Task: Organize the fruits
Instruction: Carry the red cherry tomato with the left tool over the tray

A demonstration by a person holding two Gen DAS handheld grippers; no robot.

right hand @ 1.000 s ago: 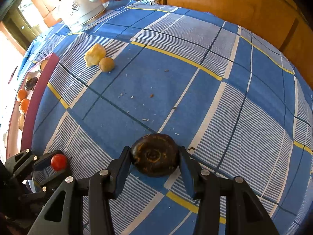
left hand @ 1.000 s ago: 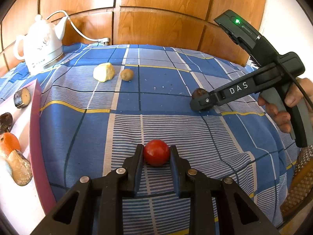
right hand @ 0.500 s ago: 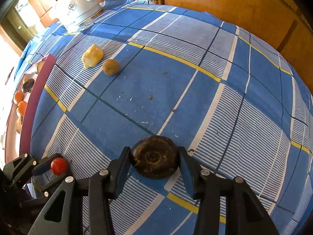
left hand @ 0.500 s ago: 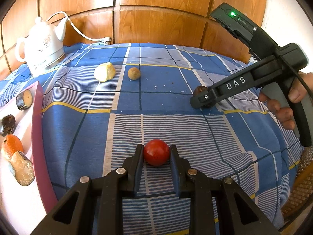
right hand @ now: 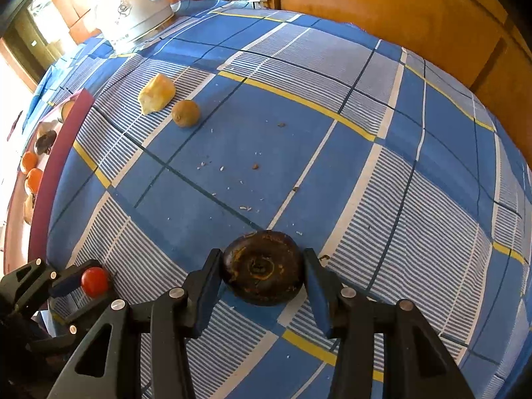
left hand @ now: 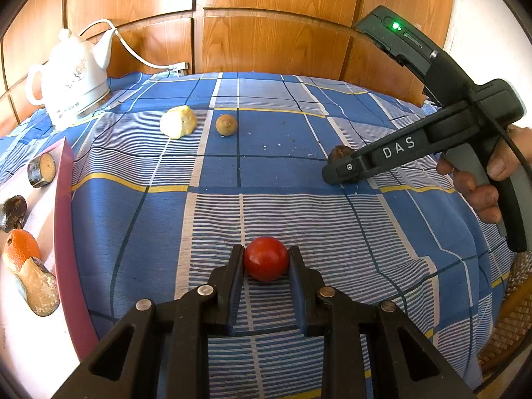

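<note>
A small red round fruit [left hand: 266, 258] sits between the pads of my left gripper [left hand: 266, 266], which is shut on it low over the blue checked cloth [left hand: 282, 139]. In the right wrist view the same pair shows at the lower left: the left gripper [right hand: 89, 282] and the red fruit [right hand: 94, 281]. My right gripper [right hand: 262, 272] is shut on a dark brown, flattened round fruit [right hand: 262, 271]. In the left wrist view the right gripper [left hand: 342, 173] points down at the right, with the dark fruit [left hand: 339, 153] partly hidden behind its fingers.
A yellow fruit piece [left hand: 178, 121] and a small brown fruit [left hand: 226, 125] lie together at the back. A white kettle [left hand: 73, 79] with its cord stands at the far left. A pink-rimmed tray [left hand: 63, 199] at the left holds several fruit pieces. Wooden panels back the table.
Both grippers keep the same hold. The scene in the left wrist view has slid slightly to the right; the right gripper's body has tipped up a little.
</note>
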